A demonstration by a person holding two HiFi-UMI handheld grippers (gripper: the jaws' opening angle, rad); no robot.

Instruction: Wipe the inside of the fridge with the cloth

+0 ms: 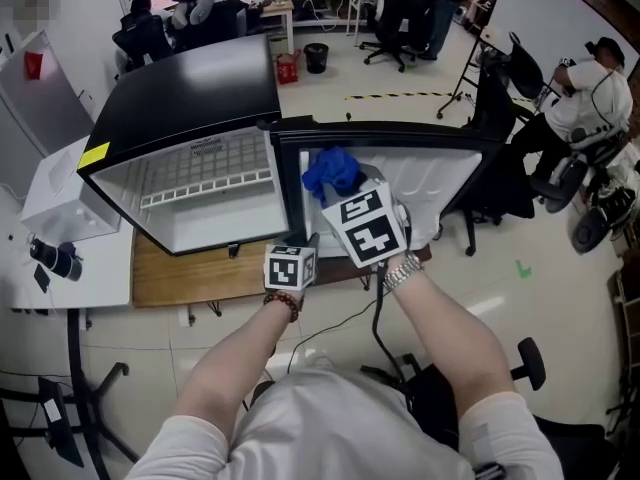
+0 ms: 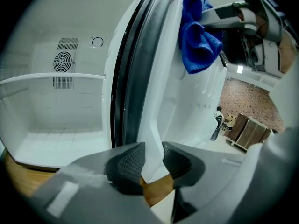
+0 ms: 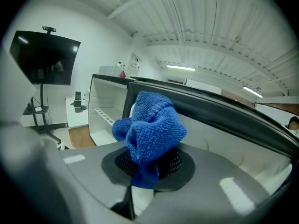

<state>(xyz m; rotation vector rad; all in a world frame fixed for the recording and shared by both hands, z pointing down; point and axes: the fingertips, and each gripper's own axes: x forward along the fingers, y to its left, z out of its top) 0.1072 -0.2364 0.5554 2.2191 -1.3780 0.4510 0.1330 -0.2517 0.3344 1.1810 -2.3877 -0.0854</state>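
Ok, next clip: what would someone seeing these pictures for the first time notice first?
The bright blue cloth stands out most, bunched in the jaws of the right gripper close to the white inner side of the open fridge door. Next comes the small black fridge on the wooden table, its white interior gaping at the head view's left. The left gripper is clamped on the door's white edge.

Blk bin (image 1: 316, 56), office chair (image 1: 398, 13), TV (image 3: 44, 57) on stand (image 3: 41, 111).
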